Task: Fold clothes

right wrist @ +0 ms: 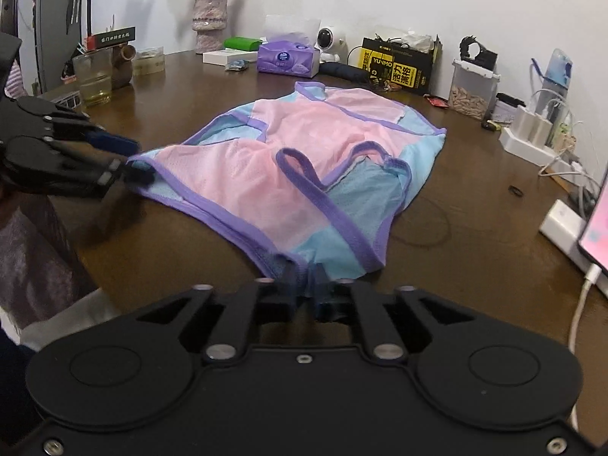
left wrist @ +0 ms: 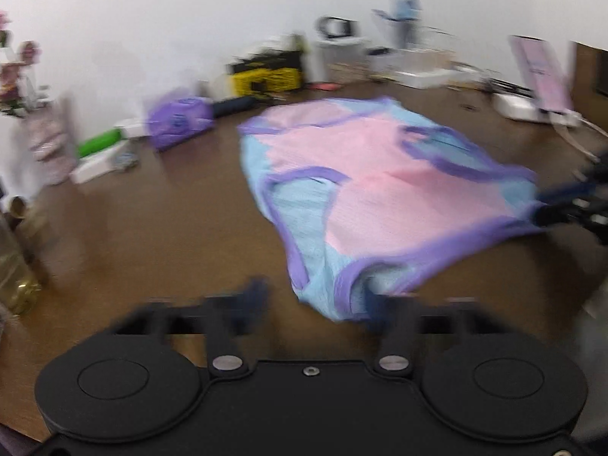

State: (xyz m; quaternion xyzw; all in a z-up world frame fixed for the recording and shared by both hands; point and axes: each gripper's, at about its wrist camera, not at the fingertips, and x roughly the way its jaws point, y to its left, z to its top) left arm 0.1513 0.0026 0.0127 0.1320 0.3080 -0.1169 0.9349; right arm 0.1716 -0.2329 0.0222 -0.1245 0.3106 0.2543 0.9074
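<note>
A pink and light-blue mesh vest with purple trim (right wrist: 304,159) lies spread on the brown table (right wrist: 475,235); it also shows, blurred, in the left wrist view (left wrist: 372,186). My right gripper (right wrist: 308,288) is shut on the vest's near shoulder corner. My left gripper (left wrist: 311,300) is open, its fingers wide apart around the vest's other near corner, the cloth touching the right finger (left wrist: 374,304). The left gripper also shows in the right wrist view (right wrist: 131,159), and the right gripper shows in the left wrist view (left wrist: 543,205) at the vest's edge.
Along the wall stand a purple tissue box (right wrist: 287,59), a yellow-black box (right wrist: 397,66), a vase with flowers (right wrist: 209,19), a glass cup (right wrist: 93,81), a clear jar (right wrist: 471,91), chargers with cables (right wrist: 532,133) and a phone (right wrist: 596,228).
</note>
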